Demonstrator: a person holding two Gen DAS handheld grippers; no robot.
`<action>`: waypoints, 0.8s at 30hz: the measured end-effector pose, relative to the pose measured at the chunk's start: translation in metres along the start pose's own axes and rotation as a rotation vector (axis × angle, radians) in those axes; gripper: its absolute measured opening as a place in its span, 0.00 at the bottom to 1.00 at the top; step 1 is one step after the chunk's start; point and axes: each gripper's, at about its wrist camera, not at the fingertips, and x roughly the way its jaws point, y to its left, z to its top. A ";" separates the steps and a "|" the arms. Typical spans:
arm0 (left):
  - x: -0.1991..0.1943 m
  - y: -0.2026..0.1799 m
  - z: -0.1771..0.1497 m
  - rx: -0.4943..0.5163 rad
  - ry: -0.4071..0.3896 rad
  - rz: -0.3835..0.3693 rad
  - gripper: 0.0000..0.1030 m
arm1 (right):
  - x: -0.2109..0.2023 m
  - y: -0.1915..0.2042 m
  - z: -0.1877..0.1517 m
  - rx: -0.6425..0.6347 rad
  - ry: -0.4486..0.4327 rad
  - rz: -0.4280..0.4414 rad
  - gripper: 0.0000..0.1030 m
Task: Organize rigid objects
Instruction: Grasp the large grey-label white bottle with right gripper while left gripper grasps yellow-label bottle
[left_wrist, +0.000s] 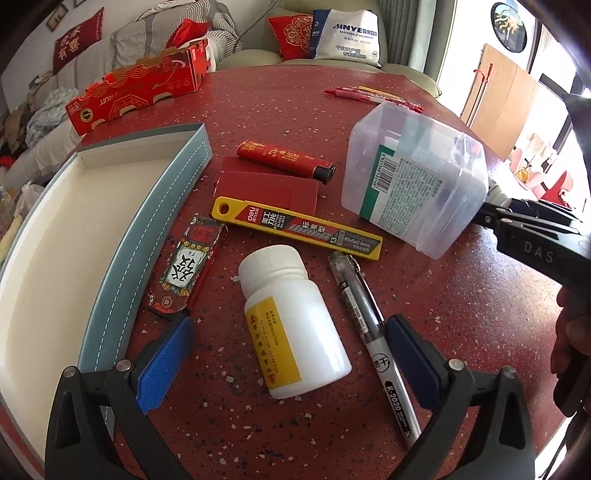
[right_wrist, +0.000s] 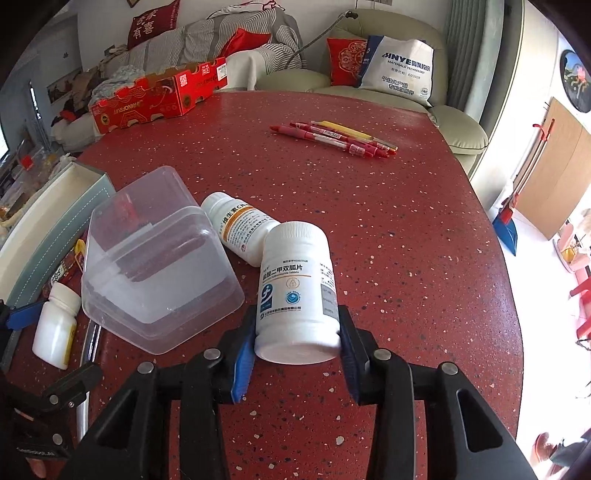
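Left gripper hung wide open over the yellow-label bottle beside the tray, gripping nothing, ready I'd guess. Clear tub lay tipped between the hands. Right gripper had clamped the blue-label pill bottle, presumably to tray it.
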 end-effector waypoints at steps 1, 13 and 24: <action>0.000 0.000 0.000 0.006 0.003 -0.005 1.00 | -0.001 0.000 0.001 0.003 -0.004 0.005 0.41; -0.011 0.007 -0.001 0.008 -0.044 -0.003 0.55 | -0.002 0.007 0.006 -0.005 -0.031 0.018 0.40; -0.023 0.019 -0.011 -0.048 -0.057 -0.063 0.38 | -0.029 0.016 -0.029 0.042 -0.072 0.032 0.40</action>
